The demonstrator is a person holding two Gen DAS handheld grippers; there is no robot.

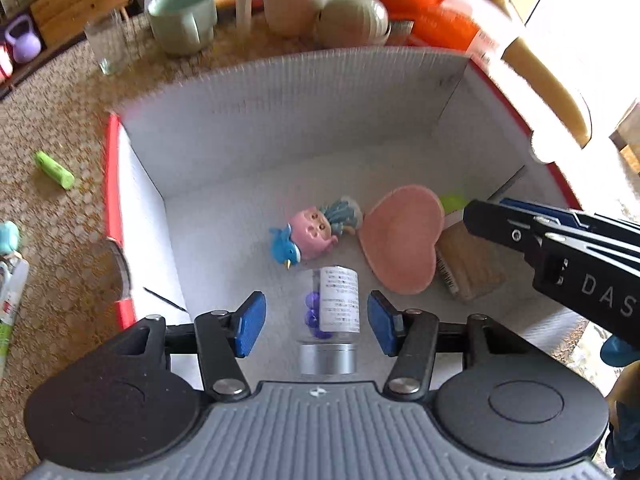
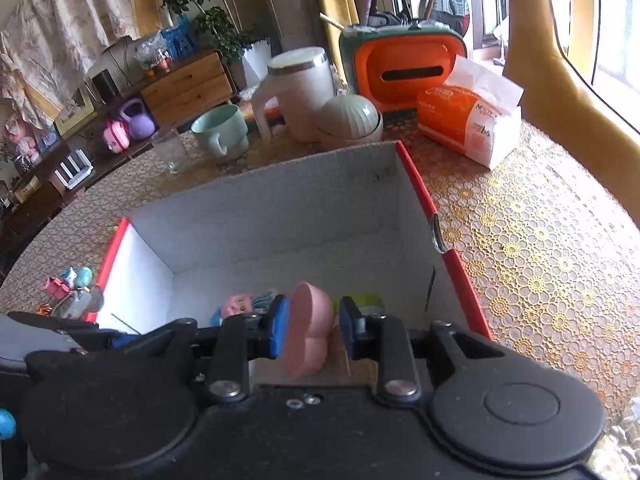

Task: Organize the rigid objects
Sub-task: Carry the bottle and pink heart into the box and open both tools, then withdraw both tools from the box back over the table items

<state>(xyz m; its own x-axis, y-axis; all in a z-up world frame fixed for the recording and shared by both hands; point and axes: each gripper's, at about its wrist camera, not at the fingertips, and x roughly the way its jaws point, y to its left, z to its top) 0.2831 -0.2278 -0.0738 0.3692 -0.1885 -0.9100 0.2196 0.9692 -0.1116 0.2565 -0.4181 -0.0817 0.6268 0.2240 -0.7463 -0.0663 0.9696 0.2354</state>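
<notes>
Clear plastic bottle with a silver cap and purple beads (image 1: 334, 312) lies directly between the spread blue pads of the left gripper (image 1: 316, 322), untouched by either, its long axis running along the fingers with the cap toward the camera. It appears to be inside the white corrugated box with red rim (image 1: 256, 92). Right gripper (image 2: 313, 330), spread, hangs over the pink heart-shaped dish (image 2: 310, 332). Inside: one bottle, one dish, one pink-and-blue toy figure (image 1: 308, 234), one wooden block (image 1: 470, 266).
</notes>
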